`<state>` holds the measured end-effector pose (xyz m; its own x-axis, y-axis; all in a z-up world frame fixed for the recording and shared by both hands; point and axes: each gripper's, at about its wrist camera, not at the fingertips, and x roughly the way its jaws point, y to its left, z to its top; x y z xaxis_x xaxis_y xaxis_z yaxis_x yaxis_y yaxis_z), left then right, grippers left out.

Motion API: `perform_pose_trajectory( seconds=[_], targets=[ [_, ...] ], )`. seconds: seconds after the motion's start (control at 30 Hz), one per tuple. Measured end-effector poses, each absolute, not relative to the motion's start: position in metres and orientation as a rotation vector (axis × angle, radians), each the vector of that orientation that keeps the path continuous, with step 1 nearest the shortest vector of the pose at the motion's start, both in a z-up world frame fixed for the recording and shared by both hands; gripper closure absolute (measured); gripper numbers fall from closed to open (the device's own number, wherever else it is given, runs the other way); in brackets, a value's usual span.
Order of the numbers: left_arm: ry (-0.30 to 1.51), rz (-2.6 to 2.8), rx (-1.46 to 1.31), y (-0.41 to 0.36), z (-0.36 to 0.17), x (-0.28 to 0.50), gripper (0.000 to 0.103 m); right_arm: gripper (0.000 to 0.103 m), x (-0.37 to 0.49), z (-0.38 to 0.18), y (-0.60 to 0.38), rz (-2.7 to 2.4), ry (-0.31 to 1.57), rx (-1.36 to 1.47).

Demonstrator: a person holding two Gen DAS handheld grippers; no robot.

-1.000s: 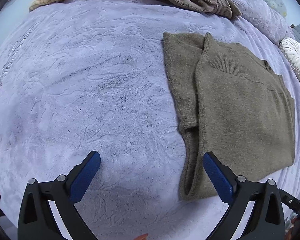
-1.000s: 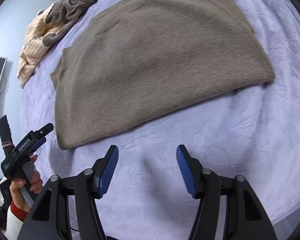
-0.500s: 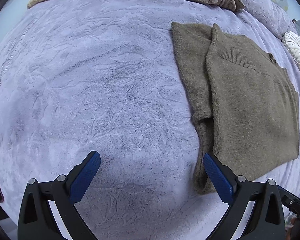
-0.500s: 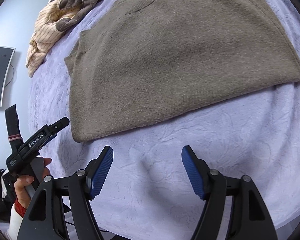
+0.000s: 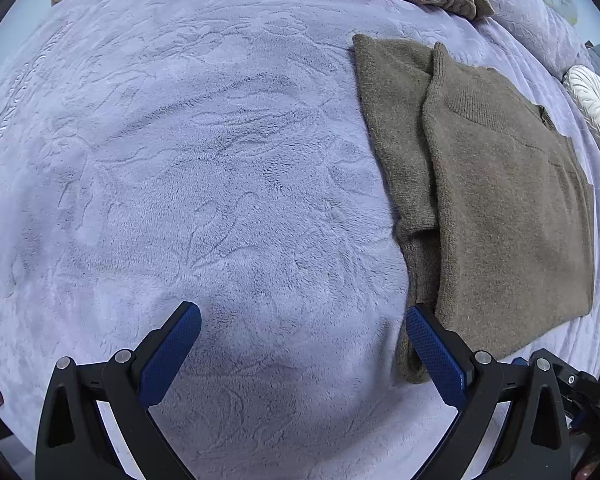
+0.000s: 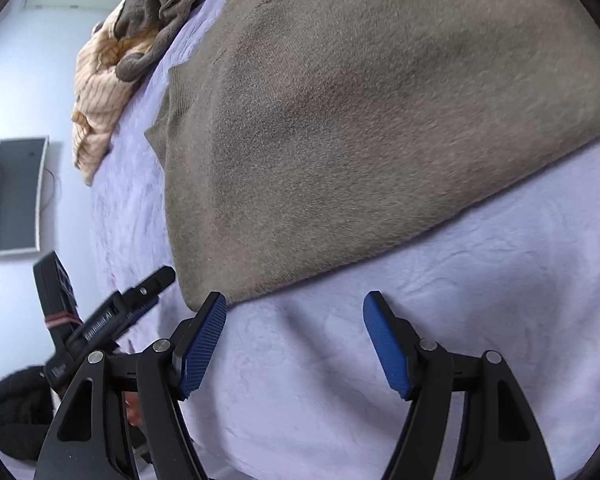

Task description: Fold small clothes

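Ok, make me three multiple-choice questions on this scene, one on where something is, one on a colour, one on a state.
1. Where does the sweater lie in the left wrist view?
A. Right of the left hand-held gripper
B. Between its fingers
C. On the striped cloth

2. What colour is the blanket?
A. Green
B. Lavender
C. Red

3. How is the right hand-held gripper?
A. Shut on the sweater
B. Shut on the blanket
C. Open, holding nothing

Answers:
1 A: the sweater fills the right side, beyond the right finger.
2 B: the plush cover is pale purple.
3 C: only blanket shows between its spread fingers.
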<state>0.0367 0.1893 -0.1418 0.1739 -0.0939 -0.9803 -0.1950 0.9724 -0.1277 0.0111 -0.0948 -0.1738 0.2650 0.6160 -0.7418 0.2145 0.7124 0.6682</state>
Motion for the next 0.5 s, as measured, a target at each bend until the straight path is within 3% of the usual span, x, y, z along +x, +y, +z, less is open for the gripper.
perform_pose_trajectory(
  seconds=[0.2, 0.5],
  targets=[
    [1.373, 0.034, -0.292, 0.195, -0.141, 0.042, 0.000, 0.028, 0.018, -0.187, -0.087, 0.345, 1.264, 0.898],
    [1.294, -0.165, -0.583, 0.214, -0.138, 0.050, 0.000, 0.025, 0.031, -0.199, -0.082, 0.386, 1.151, 1.115]
  ],
)
